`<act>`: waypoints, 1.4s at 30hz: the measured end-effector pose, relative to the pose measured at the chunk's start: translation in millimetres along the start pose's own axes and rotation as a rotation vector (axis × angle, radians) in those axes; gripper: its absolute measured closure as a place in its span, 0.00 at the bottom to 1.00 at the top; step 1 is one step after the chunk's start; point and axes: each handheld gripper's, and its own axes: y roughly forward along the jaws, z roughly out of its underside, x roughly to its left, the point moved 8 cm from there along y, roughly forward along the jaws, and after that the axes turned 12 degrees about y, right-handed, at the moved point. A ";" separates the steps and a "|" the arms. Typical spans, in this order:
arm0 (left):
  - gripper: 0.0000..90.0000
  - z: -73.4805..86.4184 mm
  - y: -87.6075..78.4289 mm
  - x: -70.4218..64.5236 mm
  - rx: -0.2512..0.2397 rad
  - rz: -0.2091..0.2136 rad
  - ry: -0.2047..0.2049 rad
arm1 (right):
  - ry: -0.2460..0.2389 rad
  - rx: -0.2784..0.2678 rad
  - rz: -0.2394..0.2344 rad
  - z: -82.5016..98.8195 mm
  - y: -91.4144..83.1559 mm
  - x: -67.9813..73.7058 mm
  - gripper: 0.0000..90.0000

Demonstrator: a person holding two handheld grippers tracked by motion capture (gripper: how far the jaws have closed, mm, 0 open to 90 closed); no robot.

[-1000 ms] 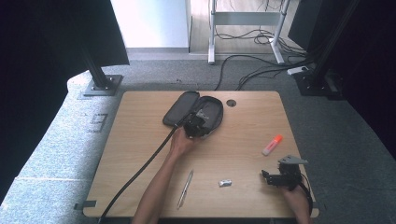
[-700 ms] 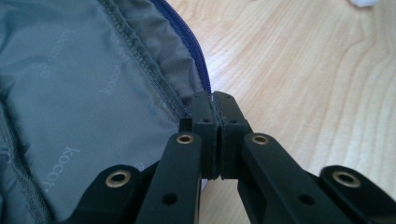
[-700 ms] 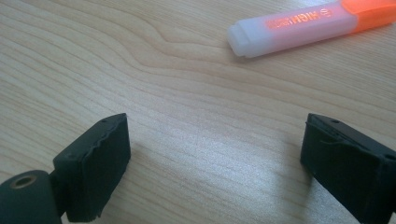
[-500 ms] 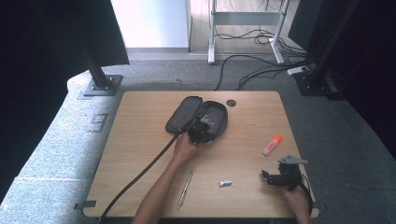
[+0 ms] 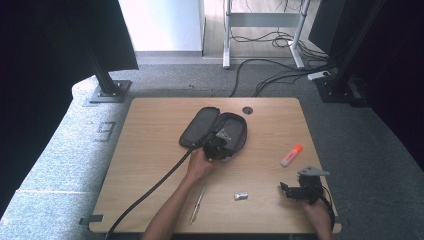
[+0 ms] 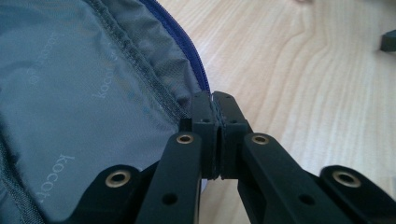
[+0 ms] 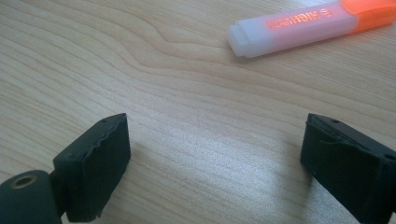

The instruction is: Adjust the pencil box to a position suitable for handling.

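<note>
At frame centre my left hand-held gripper (image 5: 216,147) pinches the open pencil case's (image 5: 231,131) rim on the tabletop (image 5: 150,135); nothing's packed yet. Lower right, my right hand-held gripper (image 5: 295,190) waits spread below the highlighter (image 5: 291,155).

Black hand-held gripper (image 6: 215,123), brass rivets

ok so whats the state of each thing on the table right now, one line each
pencil case: unzipped, lying open flat, lining showing
left claw: shut on the pencil case's zipper edge
right claw: open, nothing between its jaws, low over the table
highlighter: capped, lying flat
pen: lying flat, untouched
small silver clip: lying loose on the wood
</note>
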 end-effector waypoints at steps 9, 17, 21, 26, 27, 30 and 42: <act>0.98 1.3 -0.1 -23.0 0.003 0.030 0.028 | 0.000 0.000 0.000 0.0 0.0 0.0 0.09; 0.98 1.3 -1.3 -42.3 0.002 0.047 0.058 | 0.000 0.000 0.000 0.0 0.0 0.0 0.09; 0.98 1.9 -1.6 -52.0 0.000 0.058 0.068 | -0.001 0.000 0.000 0.0 0.0 0.0 0.09; 0.97 3.0 -2.2 -62.6 0.002 0.066 0.082 | -0.001 0.000 0.000 0.0 0.0 0.0 0.09; 0.97 3.3 -2.2 -65.2 0.002 0.070 0.083 | -0.001 0.000 0.000 0.0 0.0 0.0 0.09; 0.97 3.6 -2.0 -70.9 -0.001 0.079 0.086 | 0.000 0.000 0.000 0.0 0.0 0.0 0.09; 0.97 4.4 -4.5 -92.4 -0.014 0.108 0.096 | -0.001 0.000 0.000 0.0 0.0 0.0 0.09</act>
